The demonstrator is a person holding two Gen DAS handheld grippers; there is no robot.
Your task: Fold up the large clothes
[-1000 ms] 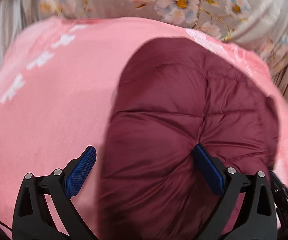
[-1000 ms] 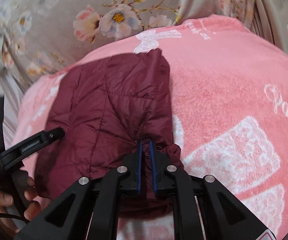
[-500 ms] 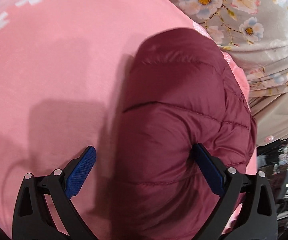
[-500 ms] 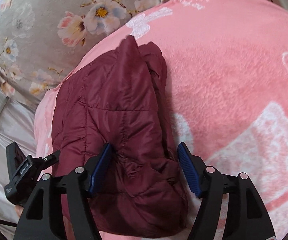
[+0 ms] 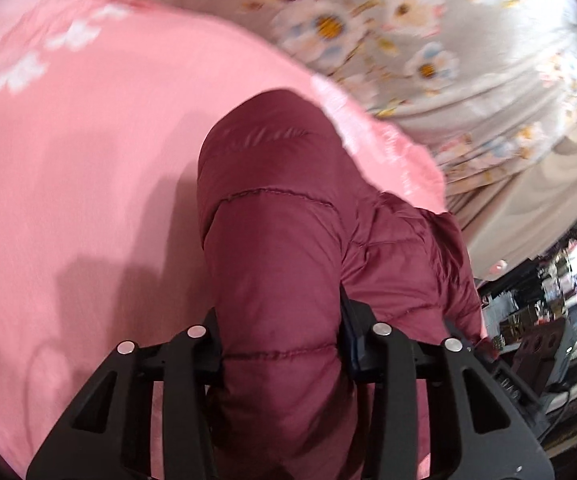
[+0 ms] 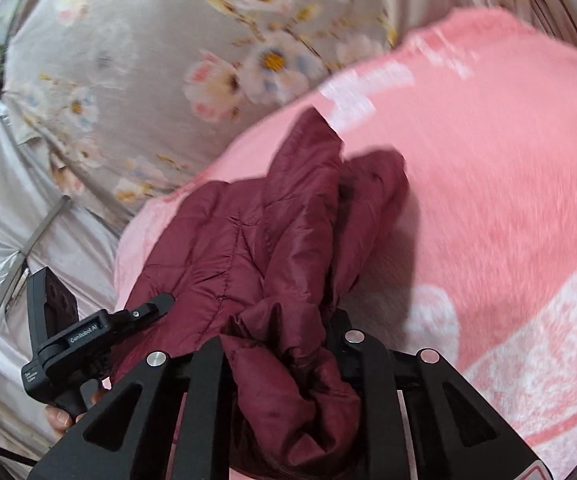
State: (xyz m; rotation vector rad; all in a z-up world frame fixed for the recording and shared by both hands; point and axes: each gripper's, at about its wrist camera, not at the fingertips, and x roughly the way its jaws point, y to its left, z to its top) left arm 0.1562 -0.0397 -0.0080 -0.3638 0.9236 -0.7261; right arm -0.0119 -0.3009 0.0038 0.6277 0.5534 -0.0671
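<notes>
Both tools, left tool (image 5: 280,344) and right tool (image 6: 278,344), are clamping the maroon puffer jacket (image 5: 288,248) low centre; I'm keeping tension even across the pink blanket (image 5: 88,160).

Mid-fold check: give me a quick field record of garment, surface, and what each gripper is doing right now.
garment: maroon quilted puffer jacket, bunched up
surface: pink fleece blanket with white print
backdrop: grey floral fabric
left gripper: closed on a thick fold of the jacket
right gripper: closed on a bunched jacket edge
image quality: motion blur in both wrist views
</notes>
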